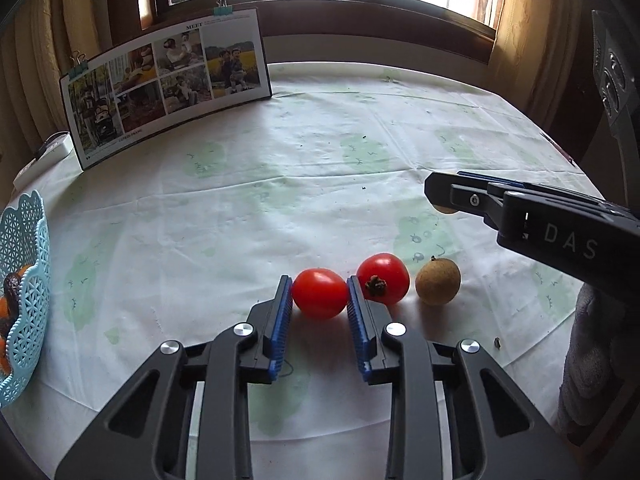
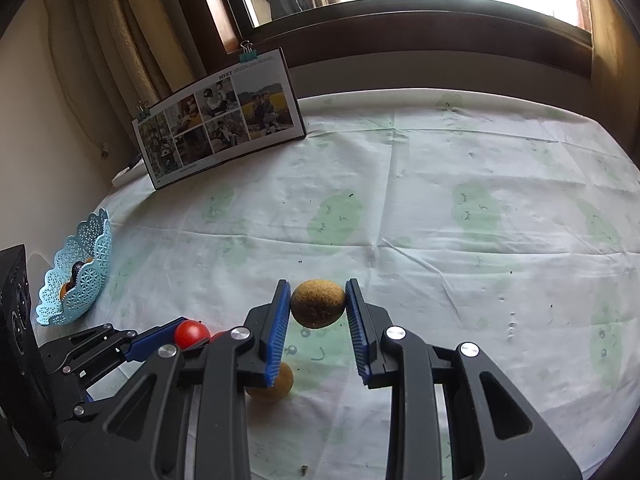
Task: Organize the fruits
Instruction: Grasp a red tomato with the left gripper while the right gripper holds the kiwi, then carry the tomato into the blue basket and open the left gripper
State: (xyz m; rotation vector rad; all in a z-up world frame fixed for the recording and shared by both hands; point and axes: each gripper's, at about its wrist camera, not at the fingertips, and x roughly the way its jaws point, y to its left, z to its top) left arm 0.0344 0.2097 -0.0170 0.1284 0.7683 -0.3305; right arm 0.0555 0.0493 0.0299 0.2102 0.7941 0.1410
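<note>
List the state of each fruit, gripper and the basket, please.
Left gripper: shut on a tomato, low at the table.
Right gripper: shut on a brown fruit, lifted.
Second tomato: loose on table.
Second brown fruit: loose on table.
Basket: upright, holding fruit.

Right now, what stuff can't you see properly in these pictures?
- Fruit in the blue basket: left wrist view, cut off by the frame edge and screened by the lattice wall.
- Second tomato: right wrist view, mostly behind the right claw.
- Brown fruit held by the right claw: left wrist view, only a sliver shows under its fingers.
- Photo board small print: too small.
</note>
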